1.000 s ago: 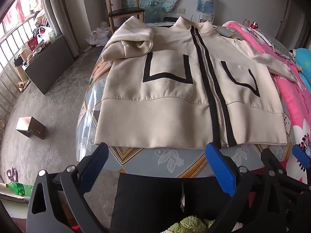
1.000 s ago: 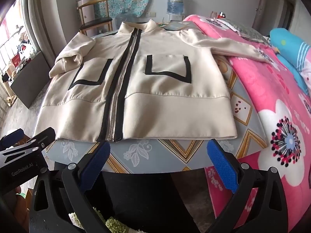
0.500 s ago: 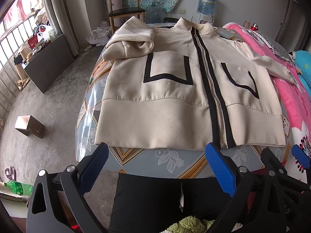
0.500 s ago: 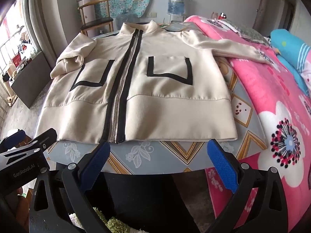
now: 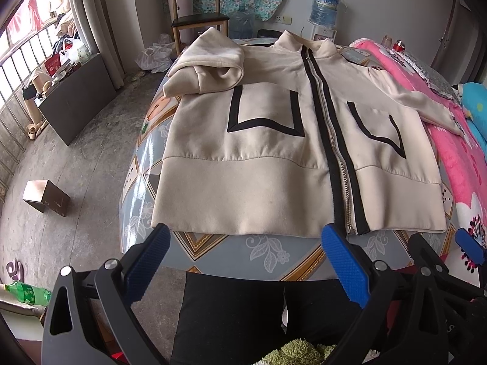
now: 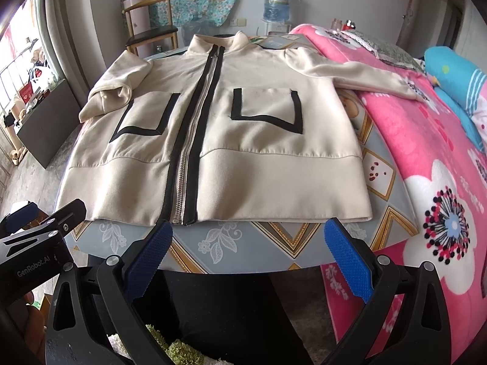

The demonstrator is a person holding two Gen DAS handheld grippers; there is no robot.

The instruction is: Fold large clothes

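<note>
Left wrist view: left gripper spread wide, empty, hanging just short of the counter edge, near the jacket hem. Cream jacket lies flat, front up, zipped, on the patterned counter; collar at far end. Its sleeve on this side is folded back onto the shoulder. Only this view shows the floor items: small brown box, green bottle, dark low cabinet by the window. Wooden chair and water jug stand beyond the collar. Tip of the right gripper shows at the right edge.

Right wrist view: right gripper also spread wide, empty, just short of the counter edge, near the hem right of the zipper. Jacket appears whole here. This view shows the other sleeve stretched out straight onto the pink flowered blanket, cuff near a blue pillow. Part of the left gripper's body shows at lower left. Person's dark trousers visible below the counter edge.
</note>
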